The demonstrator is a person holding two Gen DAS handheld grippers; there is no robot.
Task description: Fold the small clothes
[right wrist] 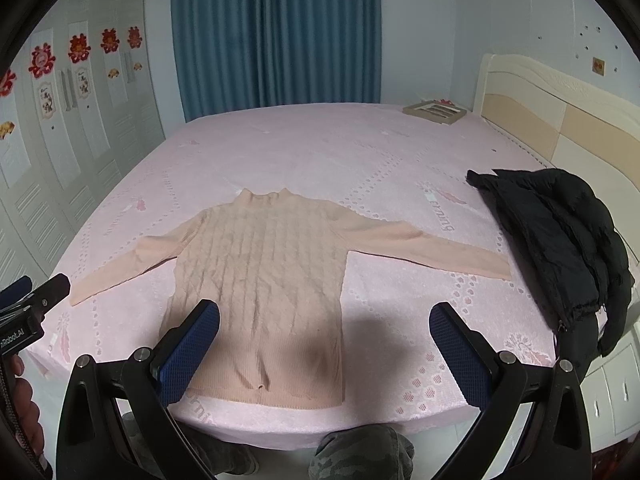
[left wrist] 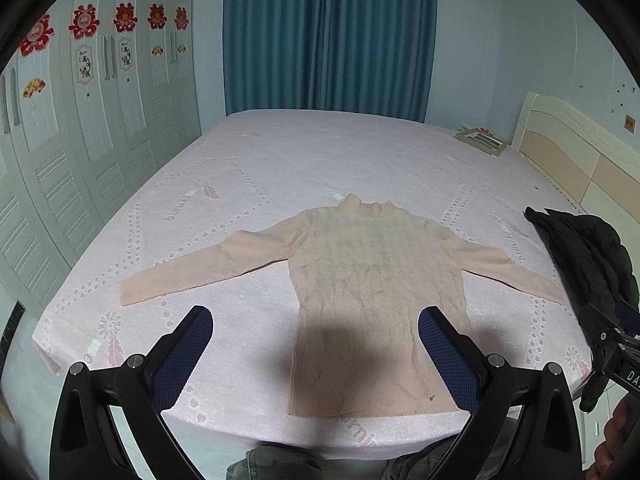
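Note:
A peach cable-knit sweater (left wrist: pixel 372 280) (right wrist: pixel 264 280) lies flat on the pink bed, neck pointing away, both sleeves spread out to the sides. Its hem sits at the near edge of the bed. My left gripper (left wrist: pixel 316 320) hovers open above the sweater's lower left part, nothing between its blue pads. My right gripper (right wrist: pixel 324 316) also hangs open, above the sweater's lower right side. Each gripper shows at the edge of the other's view: the right gripper (left wrist: pixel 612 336) and the left gripper (right wrist: pixel 36 296).
The pink patterned bed cover (left wrist: pixel 320 160) (right wrist: pixel 320 148) spreads far behind the sweater. A black padded jacket (left wrist: pixel 592 256) (right wrist: pixel 560 232) lies at the bed's right edge. A flat framed object (left wrist: pixel 484 140) (right wrist: pixel 436 111) rests near the headboard (right wrist: pixel 560 120). Wardrobe doors (left wrist: pixel 80 140) line the left.

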